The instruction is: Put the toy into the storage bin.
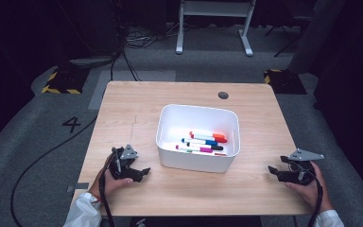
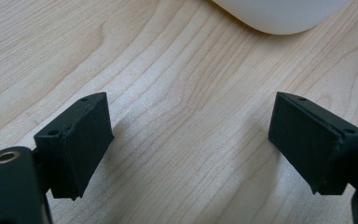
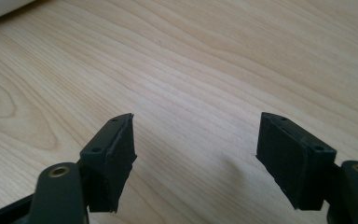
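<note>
We hold 2 tools over a pale wooden counter (image 1: 137,109), 1 in each hand, and both rest low near the counter's near edge. A white tub (image 1: 198,138) stands at about the middle of the counter, a little closer to the near edge than the far one. Inside it lie several markers (image 1: 203,142), side by side on the tub's floor, with caps in orange, red, blue, black, pink and green as far as we can make out.

Our left tool (image 1: 144,171) sits near the near left corner of the counter, just beside the tub's near left corner but not touching it. In the left gripper view its 2 black jaws stand wide apart with bare wood between them, gripping nothing, and the rounded white tub (image 2: 279,16) shows at the top edge ahead of them.

Our right tool (image 1: 272,170) sits near the near right corner of the counter, apart from the tub's right wall. In the right gripper view its jaws also stand wide apart over bare wood, gripping nothing.

A small dark round hole (image 1: 223,95) sits in the counter near its far edge, behind the tub.
</note>
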